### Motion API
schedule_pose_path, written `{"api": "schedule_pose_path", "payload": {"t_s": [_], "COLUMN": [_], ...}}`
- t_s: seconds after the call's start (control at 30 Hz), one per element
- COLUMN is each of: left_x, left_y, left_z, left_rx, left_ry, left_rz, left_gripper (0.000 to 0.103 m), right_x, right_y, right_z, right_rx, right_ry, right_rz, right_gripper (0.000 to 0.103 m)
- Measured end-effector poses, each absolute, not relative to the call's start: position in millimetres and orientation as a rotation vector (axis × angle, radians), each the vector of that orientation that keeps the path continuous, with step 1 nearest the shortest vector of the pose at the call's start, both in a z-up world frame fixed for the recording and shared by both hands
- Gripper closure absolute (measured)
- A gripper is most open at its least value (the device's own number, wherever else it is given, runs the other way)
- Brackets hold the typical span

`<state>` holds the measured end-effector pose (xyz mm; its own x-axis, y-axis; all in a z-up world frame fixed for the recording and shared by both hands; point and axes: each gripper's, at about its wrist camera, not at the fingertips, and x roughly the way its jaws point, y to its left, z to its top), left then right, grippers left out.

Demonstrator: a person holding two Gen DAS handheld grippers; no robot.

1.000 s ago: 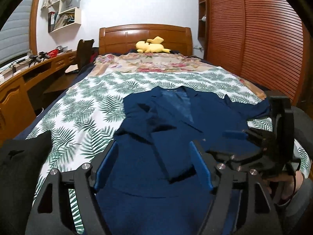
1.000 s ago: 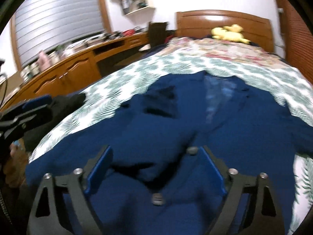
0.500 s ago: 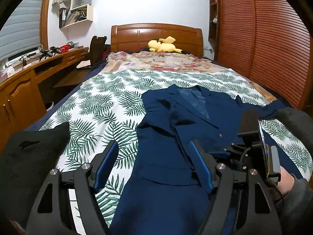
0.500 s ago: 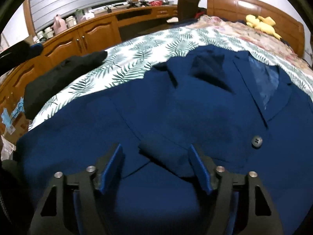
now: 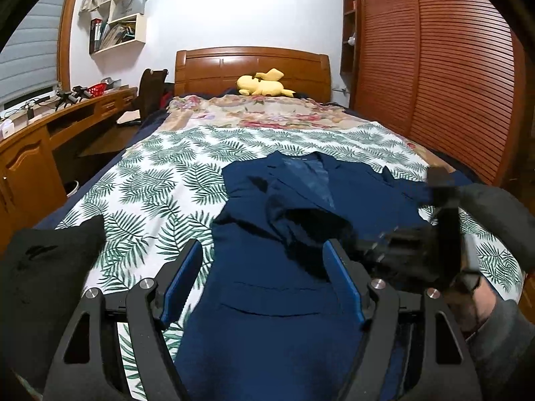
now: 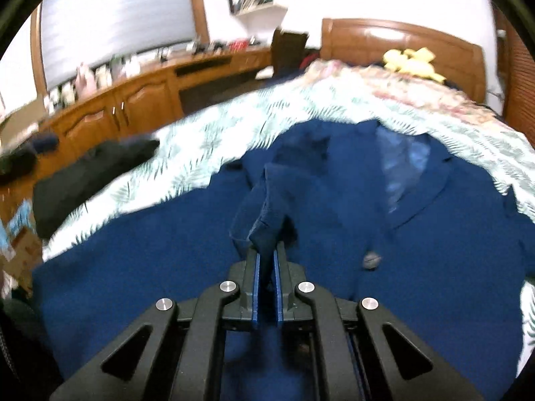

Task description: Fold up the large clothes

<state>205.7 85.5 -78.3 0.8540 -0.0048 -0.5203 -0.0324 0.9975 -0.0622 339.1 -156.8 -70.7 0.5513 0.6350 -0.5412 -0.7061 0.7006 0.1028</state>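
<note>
A navy blue jacket (image 5: 267, 267) lies spread on the fern-print bedspread (image 5: 140, 193), collar toward the headboard. In the right wrist view the jacket (image 6: 418, 234) fills the foreground, and my right gripper (image 6: 266, 250) is shut on the cuff end of its sleeve (image 6: 267, 197), which stands lifted off the jacket's front. My left gripper (image 5: 264, 257) hangs open over the jacket's lower left part, with nothing between its fingers. The right gripper (image 5: 411, 250) shows blurred at the right of the left wrist view, held by a hand in a grey sleeve.
A black garment (image 5: 43, 267) lies at the bed's near left corner. A yellow plush toy (image 5: 264, 83) rests by the wooden headboard (image 5: 250, 63). A wooden desk with cabinets (image 5: 30, 153) runs along the left, and a slatted wardrobe (image 5: 434, 67) stands on the right.
My right gripper closed from wide open onto the sleeve's cuff and lifted it. The left gripper drifted left and back, staying open.
</note>
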Motion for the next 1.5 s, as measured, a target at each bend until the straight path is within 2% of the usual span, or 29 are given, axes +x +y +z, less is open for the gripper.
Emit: {"api": "schedule_pose_path", "payload": {"t_s": [0.43,1.03,1.13,1.27,1.5], "left_x": [216.5,217.9,218.5,217.7,218.1], "left_y": [41.1,2.3,-0.5,-2.6,-3.0], "left_z": [-77.8,-100.2,-101.6,-101.7,-103.4], "left_rx": [-0.051,-0.043,-0.033,-0.021,-0.013], "left_ry": [0.545,0.614,0.618,0.612,0.617], "left_rz": [-0.064,-0.09,-0.092,-0.094,-0.086], "left_gripper": [0.028,0.028,0.028,0.028,0.028], "right_x": [268.0,237.4,232.2,229.4,237.0], "right_y": [-263.4,-240.2,-243.1,-248.5,-239.6], "right_z": [-54.6,-92.4,-80.6,-69.1,-78.0], "right_rx": [-0.002,-0.175,-0.194,-0.191,-0.172], "right_ry": [0.434,0.628,0.597,0.519,0.527], "right_rz": [0.617,0.604,0.63,0.625,0.681], "right_gripper": [0.097,0.097,0.089,0.05,0.047]}}
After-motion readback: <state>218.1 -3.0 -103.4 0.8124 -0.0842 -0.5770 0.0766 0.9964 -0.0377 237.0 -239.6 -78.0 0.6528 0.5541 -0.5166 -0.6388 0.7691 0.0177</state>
